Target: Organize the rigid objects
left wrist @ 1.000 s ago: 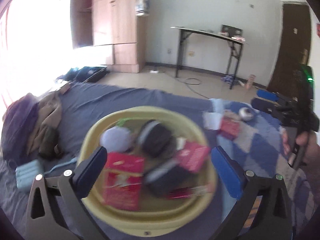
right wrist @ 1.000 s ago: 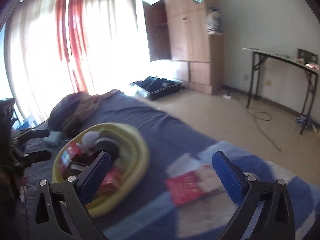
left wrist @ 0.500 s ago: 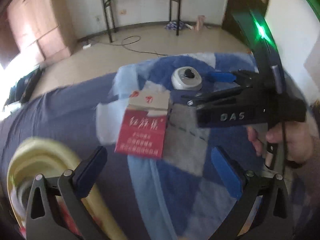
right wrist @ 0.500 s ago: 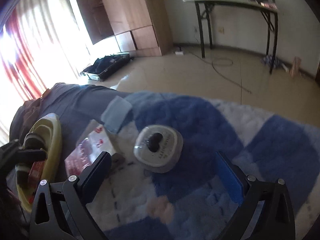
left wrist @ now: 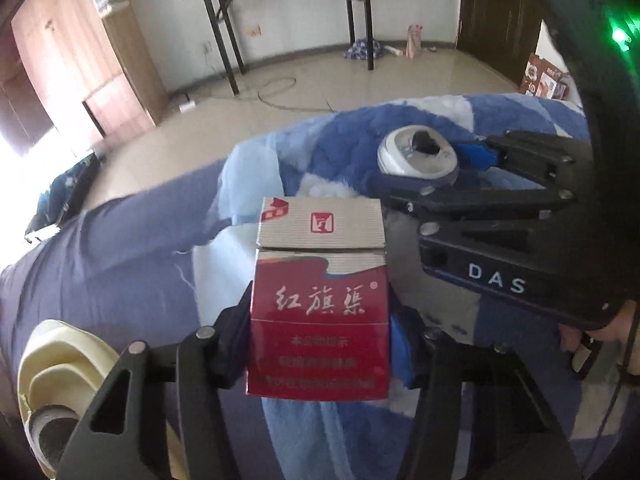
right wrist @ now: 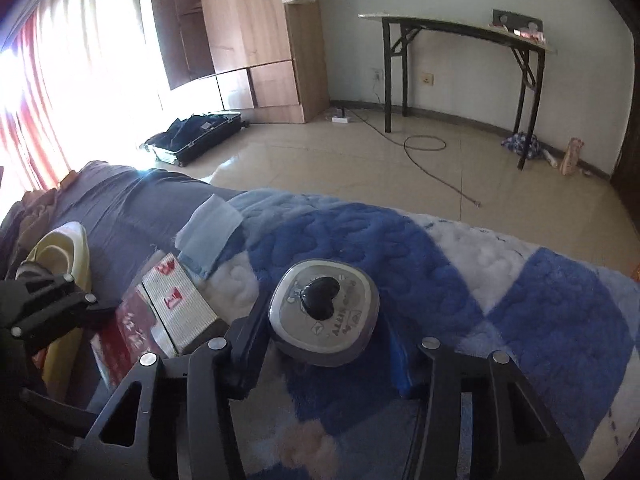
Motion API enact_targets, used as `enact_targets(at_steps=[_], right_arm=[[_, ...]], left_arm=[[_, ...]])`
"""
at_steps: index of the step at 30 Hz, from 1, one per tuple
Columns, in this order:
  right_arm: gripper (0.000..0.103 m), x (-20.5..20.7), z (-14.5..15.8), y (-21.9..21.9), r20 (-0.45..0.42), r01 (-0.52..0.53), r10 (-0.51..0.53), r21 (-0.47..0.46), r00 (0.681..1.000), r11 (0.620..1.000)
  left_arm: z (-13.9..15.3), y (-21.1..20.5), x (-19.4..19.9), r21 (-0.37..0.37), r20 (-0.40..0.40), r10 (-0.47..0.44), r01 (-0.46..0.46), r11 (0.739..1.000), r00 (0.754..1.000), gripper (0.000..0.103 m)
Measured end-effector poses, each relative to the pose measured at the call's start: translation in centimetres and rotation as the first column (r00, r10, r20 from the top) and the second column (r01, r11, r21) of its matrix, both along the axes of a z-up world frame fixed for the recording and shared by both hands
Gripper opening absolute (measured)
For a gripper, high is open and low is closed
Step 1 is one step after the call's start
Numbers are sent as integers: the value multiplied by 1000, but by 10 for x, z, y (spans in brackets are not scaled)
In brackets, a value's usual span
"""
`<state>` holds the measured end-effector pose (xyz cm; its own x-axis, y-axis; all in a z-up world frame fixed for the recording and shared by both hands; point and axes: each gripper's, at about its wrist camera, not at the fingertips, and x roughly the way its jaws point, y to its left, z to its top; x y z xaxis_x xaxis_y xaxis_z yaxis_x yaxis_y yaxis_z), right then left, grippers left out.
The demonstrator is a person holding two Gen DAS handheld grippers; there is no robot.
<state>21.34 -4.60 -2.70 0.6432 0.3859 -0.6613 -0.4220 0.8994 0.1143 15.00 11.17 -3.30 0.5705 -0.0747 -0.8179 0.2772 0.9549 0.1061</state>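
A red and silver cigarette box (left wrist: 320,304) lies on the blue-and-white blanket (left wrist: 340,148). My left gripper (left wrist: 320,340) is closing, and its pads press the box's two long sides. To its right lies a round grey tin with a black heart knob (right wrist: 324,312). My right gripper (right wrist: 324,352) is closing too, with a pad against each side of the tin. In the left wrist view the tin (left wrist: 416,152) sits between the right gripper's fingers (left wrist: 476,156). The box (right wrist: 176,304) shows again in the right wrist view, left of the tin.
A yellow basin (left wrist: 52,352) holding other items sits on the dark bedsheet at the left, with clothes (right wrist: 32,208) beyond it. The bed edge drops to a tiled floor with an open suitcase (right wrist: 196,136), a black folding table (right wrist: 460,32) and a wardrobe (right wrist: 248,40).
Both grippers stood wide open above the bed before. They have dropped to the blanket, the left closing onto the red box and the right onto the round tin.
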Motion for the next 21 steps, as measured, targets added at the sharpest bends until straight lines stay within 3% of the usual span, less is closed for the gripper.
enact_targets(at_steps=[2,6,9,12,17,21], right_arm=[[49,-3,0,-3,1,-5,5,22,1000,1000],[49,-13,8,-26,6,-42,42,97,999,994],[49,-38,24,-25,35,-140,137,126,990,982],[49,-83,47,1,94,-312,303,101,948,945],[49,-124,61,73,86,-521,517,42,852,852],[49,-138,51,125,49,-603,603,-19,796,798]], left_arm=[[6,7,-8,-22,5,6,-6,1000,1000,57],[53,38,-58,-116,101,22,-10,993,995,57],[95,81,-111,-164,177,105,-76,983,979,57],[115,133,-164,-127,217,228,-204,971,949,57],[97,202,-208,-103,150,418,-407,908,896,57],[55,222,-215,-82,91,461,-455,887,883,57]])
